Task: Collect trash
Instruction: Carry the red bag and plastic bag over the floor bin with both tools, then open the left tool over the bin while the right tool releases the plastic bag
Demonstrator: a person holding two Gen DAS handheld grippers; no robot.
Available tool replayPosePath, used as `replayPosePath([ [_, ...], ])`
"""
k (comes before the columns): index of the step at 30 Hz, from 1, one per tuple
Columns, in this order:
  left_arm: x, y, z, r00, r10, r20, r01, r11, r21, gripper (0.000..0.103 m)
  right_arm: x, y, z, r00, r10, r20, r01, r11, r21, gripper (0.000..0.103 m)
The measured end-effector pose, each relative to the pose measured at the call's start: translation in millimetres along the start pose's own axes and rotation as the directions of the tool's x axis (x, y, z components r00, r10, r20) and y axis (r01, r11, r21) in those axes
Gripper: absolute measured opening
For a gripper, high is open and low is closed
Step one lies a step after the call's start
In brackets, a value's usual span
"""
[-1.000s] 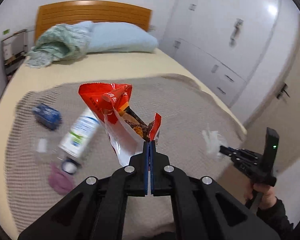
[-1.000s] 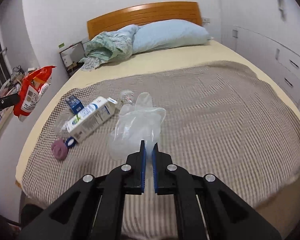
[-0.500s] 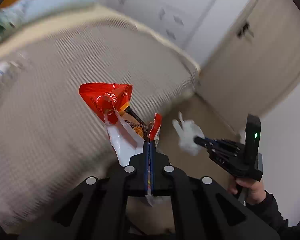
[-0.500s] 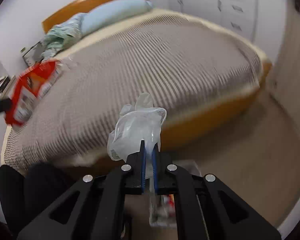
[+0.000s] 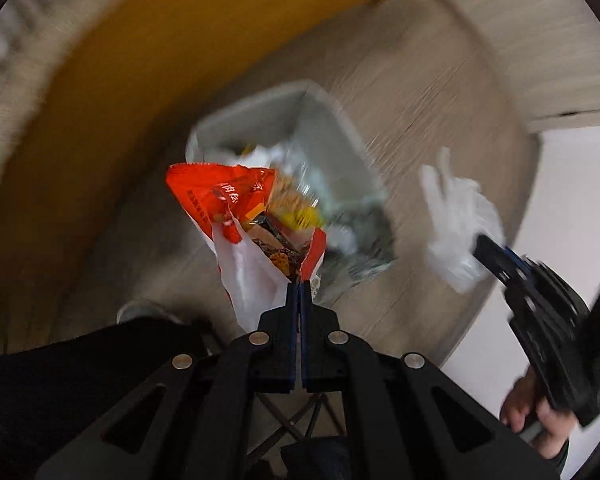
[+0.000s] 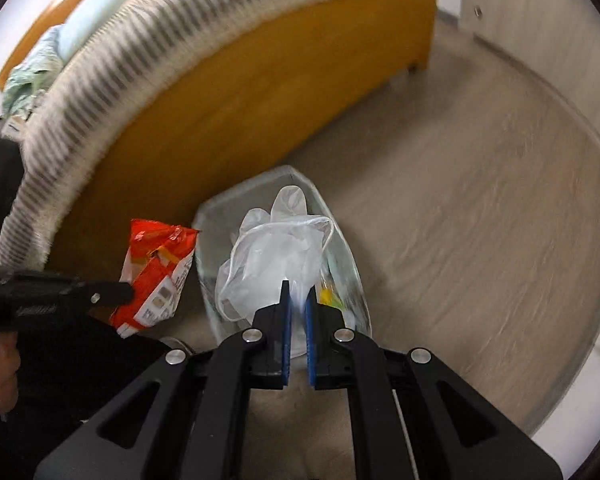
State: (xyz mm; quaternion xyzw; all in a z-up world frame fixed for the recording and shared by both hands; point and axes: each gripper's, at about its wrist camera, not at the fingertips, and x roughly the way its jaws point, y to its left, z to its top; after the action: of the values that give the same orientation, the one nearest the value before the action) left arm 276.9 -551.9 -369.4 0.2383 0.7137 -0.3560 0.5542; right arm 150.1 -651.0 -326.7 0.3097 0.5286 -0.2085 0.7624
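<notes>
My left gripper (image 5: 299, 286) is shut on a torn red snack bag (image 5: 236, 216) and holds it over the near-left edge of a clear plastic waste bin (image 5: 332, 120) on the floor. The bin holds several bits of trash. My right gripper (image 6: 296, 292) is shut on a crumpled clear plastic glove (image 6: 276, 248) and holds it above the bin (image 6: 340, 240). The snack bag (image 6: 156, 276) and the left gripper (image 6: 130, 291) show at the left of the right wrist view. The glove (image 5: 456, 224) and the right gripper (image 5: 480, 244) show at the right of the left wrist view.
The bed's orange wooden footboard (image 6: 228, 92) stands right behind the bin, with the striped blanket (image 6: 112, 60) hanging over its top. Pale wood floor (image 6: 480, 220) spreads to the right. A white wall and skirting (image 5: 572, 184) lie at the right. A dark trouser leg (image 5: 80, 368) is below.
Both grippers have swung away from the bed and down towards the floor. The waste bin has come into view under the snack bag and the glove. Both grips are unchanged.
</notes>
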Motion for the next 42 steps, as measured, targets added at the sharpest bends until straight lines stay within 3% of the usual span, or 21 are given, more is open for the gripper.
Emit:
replayPosePath([
  [3, 37.0, -0.4, 19.9, 0.997, 0.039, -0.074, -0.041, 0.999, -0.022, 0.0, 24.0, -8.4, -10.7, 0.999, -0.01, -0.052, 0.011, 1.0, 0.022, 0.006],
  [7, 71.5, -3.3, 29.0, 0.988, -0.018, -0.155, 0.008, 0.998, -0.063, 0.0, 52.0, -12.1, -18.5, 0.994, -0.009, -0.111, 0.013, 0.999, 0.037, 0.006],
  [12, 86.9, 11.6, 34.9, 0.983, -0.023, -0.18, 0.01, 0.997, -0.075, 0.001, 81.5, -13.1, -18.6, 0.986, -0.016, -0.164, 0.021, 0.999, 0.027, 0.006],
  [14, 91.5, 16.9, 35.3, 0.986, -0.02, -0.166, 0.005, 0.996, -0.088, 0.024, 91.6, -12.4, -17.9, 0.983, -0.023, -0.18, 0.028, 0.999, 0.023, 0.006],
  [15, 94.3, 20.0, 34.9, 0.986, -0.016, -0.168, 0.0, 0.995, -0.096, 0.047, 97.7, -10.8, -18.2, 0.982, -0.028, -0.188, 0.033, 0.999, 0.02, 0.006],
  [16, 96.6, 22.4, 34.4, 0.986, -0.014, -0.165, -0.004, 0.994, -0.106, 0.055, 100.9, -9.1, -17.6, 0.981, -0.036, -0.192, 0.04, 0.999, 0.017, 0.006],
  [21, 88.4, 37.2, 42.1, 0.996, 0.005, -0.094, -0.017, 0.991, -0.131, 0.056, 128.9, -4.3, -14.3, 0.972, -0.07, -0.224, 0.073, 0.997, 0.002, 0.007],
  [22, 84.7, 40.9, 43.5, 0.997, 0.015, -0.077, -0.026, 0.99, -0.141, 0.057, 135.0, -3.6, -12.9, 0.967, -0.089, -0.237, 0.09, 0.996, -0.007, 0.012],
  [24, 79.2, 43.3, 44.8, 0.997, 0.042, -0.059, -0.05, 0.988, -0.145, 0.057, 140.8, -3.6, -11.6, 0.964, -0.112, -0.243, 0.113, 0.994, -0.008, 0.044],
  [25, 77.7, 43.7, 45.3, 0.997, 0.052, -0.051, -0.059, 0.988, -0.143, 0.057, 141.2, -3.9, -11.0, 0.965, -0.125, -0.232, 0.128, 0.992, -0.004, 0.066],
  [35, 70.1, 39.0, 44.7, 0.99, 0.14, -0.001, -0.14, 0.987, -0.074, 0.057, 127.7, -11.1, -4.4, 0.958, -0.19, -0.216, 0.197, 0.98, 0.013, 0.068],
  [42, 44.3, 38.0, 43.9, 0.988, 0.134, 0.071, -0.129, 0.989, -0.076, 0.057, 98.7, -2.0, 5.6, 0.955, -0.237, -0.179, 0.241, 0.97, 0.004, 0.068],
])
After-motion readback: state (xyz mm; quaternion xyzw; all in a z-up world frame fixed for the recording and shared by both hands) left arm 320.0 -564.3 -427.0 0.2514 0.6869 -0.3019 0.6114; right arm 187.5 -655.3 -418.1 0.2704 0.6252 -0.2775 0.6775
